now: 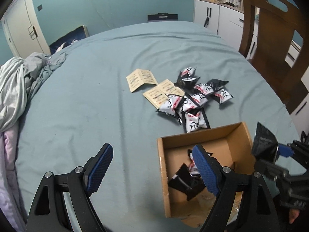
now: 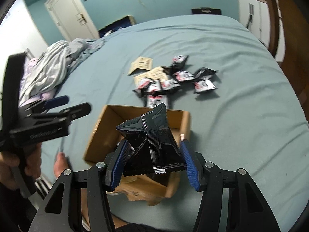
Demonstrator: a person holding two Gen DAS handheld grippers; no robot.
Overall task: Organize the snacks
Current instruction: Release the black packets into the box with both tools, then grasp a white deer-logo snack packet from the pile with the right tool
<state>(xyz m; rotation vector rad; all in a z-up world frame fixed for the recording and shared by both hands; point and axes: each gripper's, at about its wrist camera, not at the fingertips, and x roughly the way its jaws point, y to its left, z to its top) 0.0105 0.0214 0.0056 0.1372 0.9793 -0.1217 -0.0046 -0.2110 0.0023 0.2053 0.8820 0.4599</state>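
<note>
A pile of black-and-white snack packets (image 1: pixel 193 98) (image 2: pixel 170 83) lies on the blue bed, with two tan paper sachets (image 1: pixel 141 79) (image 2: pixel 142 64) beside it. A cardboard box (image 1: pixel 164 174) (image 2: pixel 100 133) sits in front, holding snack packets (image 1: pixel 185 181). My left gripper (image 1: pixel 152 168) is open and empty, its right finger over the box's left part. My right gripper (image 2: pixel 154 162) is shut on a black snack packet (image 2: pixel 152 145) above the box; it also shows in the left wrist view (image 1: pixel 264 145).
A wooden chair (image 1: pixel 274 44) stands at the bed's right side. Rumpled bedding (image 1: pixel 19 81) (image 2: pixel 52 67) lies on the left. White cabinets (image 1: pixel 218 17) and a door (image 2: pixel 67 11) are behind the bed.
</note>
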